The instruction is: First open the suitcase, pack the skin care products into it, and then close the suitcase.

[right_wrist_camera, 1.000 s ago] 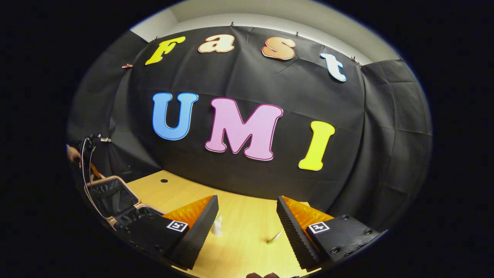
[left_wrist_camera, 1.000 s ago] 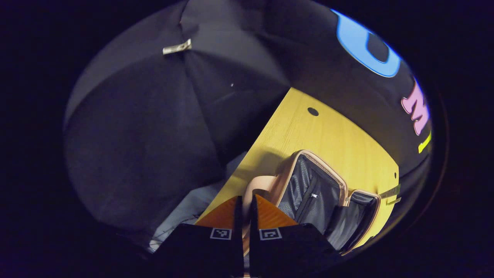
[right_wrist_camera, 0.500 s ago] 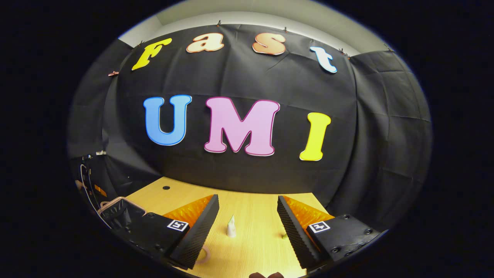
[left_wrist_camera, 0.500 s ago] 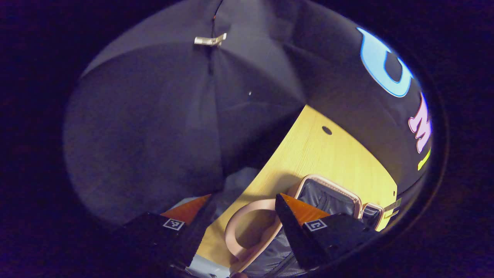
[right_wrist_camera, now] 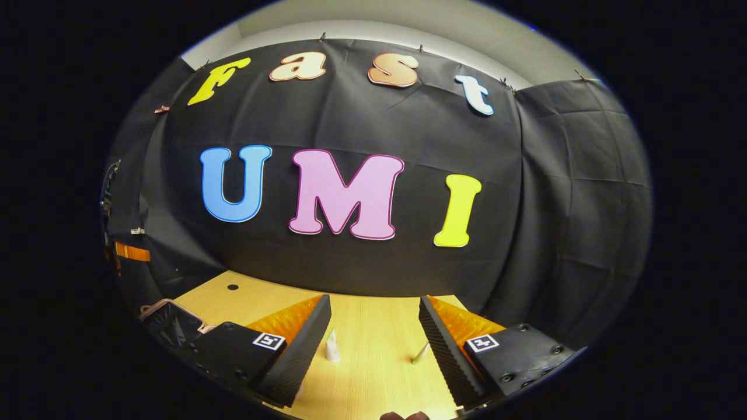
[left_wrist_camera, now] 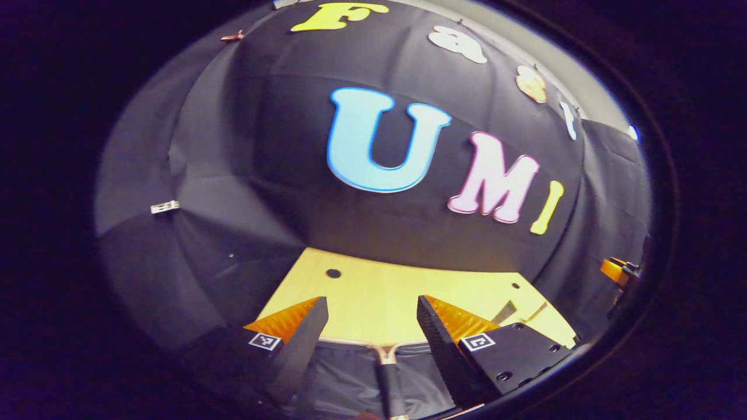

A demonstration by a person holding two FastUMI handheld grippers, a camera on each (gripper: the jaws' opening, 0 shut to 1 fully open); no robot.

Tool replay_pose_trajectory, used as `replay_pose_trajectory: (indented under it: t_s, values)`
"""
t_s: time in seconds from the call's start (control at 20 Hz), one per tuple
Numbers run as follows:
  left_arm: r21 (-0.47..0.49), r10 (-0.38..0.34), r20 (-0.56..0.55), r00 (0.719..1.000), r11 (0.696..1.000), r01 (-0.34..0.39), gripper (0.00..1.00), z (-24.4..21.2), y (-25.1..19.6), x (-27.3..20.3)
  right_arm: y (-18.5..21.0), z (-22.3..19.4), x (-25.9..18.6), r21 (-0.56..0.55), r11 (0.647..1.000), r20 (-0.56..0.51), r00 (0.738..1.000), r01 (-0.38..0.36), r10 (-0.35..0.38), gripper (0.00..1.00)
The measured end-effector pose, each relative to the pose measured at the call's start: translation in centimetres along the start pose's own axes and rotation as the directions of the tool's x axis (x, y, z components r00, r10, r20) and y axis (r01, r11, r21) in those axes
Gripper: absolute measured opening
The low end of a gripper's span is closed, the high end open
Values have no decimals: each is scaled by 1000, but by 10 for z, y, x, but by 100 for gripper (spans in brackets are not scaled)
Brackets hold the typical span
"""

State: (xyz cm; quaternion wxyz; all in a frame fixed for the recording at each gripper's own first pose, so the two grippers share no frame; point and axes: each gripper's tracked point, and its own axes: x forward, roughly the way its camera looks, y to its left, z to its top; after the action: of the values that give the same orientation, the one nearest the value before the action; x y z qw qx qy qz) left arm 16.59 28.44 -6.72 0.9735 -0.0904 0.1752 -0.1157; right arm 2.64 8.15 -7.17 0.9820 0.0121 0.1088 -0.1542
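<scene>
Left gripper (left_wrist_camera: pixel 372 318), jaws apart, hovers over the open pink hard-shell suitcase (left_wrist_camera: pixel 382 349) with dark lining, lying on the yellow wooden table (left_wrist_camera: pixel 373 291). Right gripper (right_wrist_camera: pixel 374 318), also spread and empty, faces a small white tube (right_wrist_camera: pixel 332 348) standing beside a slim pale tube (right_wrist_camera: pixel 420 353).

Pale matt wood-grain tabletop (right_wrist_camera: pixel 373 373) ahead of both grippers; open pink hard-shell suitcase (left_wrist_camera: pixel 356 373) lined with dark, faintly sheeny fabric below the left gripper (left_wrist_camera: pixel 372 332).
</scene>
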Motion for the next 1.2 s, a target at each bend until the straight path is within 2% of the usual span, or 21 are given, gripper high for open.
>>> replay_pose_trajectory:
  t_s: [0.05, 0.2, 0.3, 0.4, 0.55, 0.65, 0.85, 1.05, 1.2]
  values:
    - [15, -71, 12, 997, 997, 71, 96, 3, -38, 6, 1, 3, 0, -4, 1000, 5, 1000, -8, 8, 96]
    - [76, -214, 38, 976, 975, 210, 96, -25, -124, 4, 4, 4, -2, -4, 999, 9, 999, -36, 36, 96]
    - [138, -280, -27, 960, 950, 281, 96, -56, -173, 18, 2, 0, -6, -5, 999, -2, 999, -48, 48, 96]
    - [177, -313, -88, 946, 929, 324, 96, -78, -212, 34, -6, -1, -11, -10, 999, 7, 999, -43, 43, 96]
    - [146, -345, -153, 926, 919, 366, 96, -105, -258, 57, -19, -8, -18, -21, 999, 8, 999, -45, 46, 96]
    - [118, -336, -203, 920, 924, 363, 96, -130, -280, 85, -29, -14, -25, -3, 998, 4, 998, -58, 58, 96]
    - [100, -242, -378, 894, 949, 299, 97, -199, -295, 149, -63, -35, -27, -26, 997, -46, 996, -74, 73, 96]
    - [177, -133, -424, 896, 958, 226, 96, -240, -290, 211, -114, -73, -20, -96, 993, -114, 992, -65, 54, 96]
    - [213, -64, -451, 890, 961, 177, 97, -268, -282, 256, -144, -109, -8, -94, 992, -189, 980, -88, 69, 96]
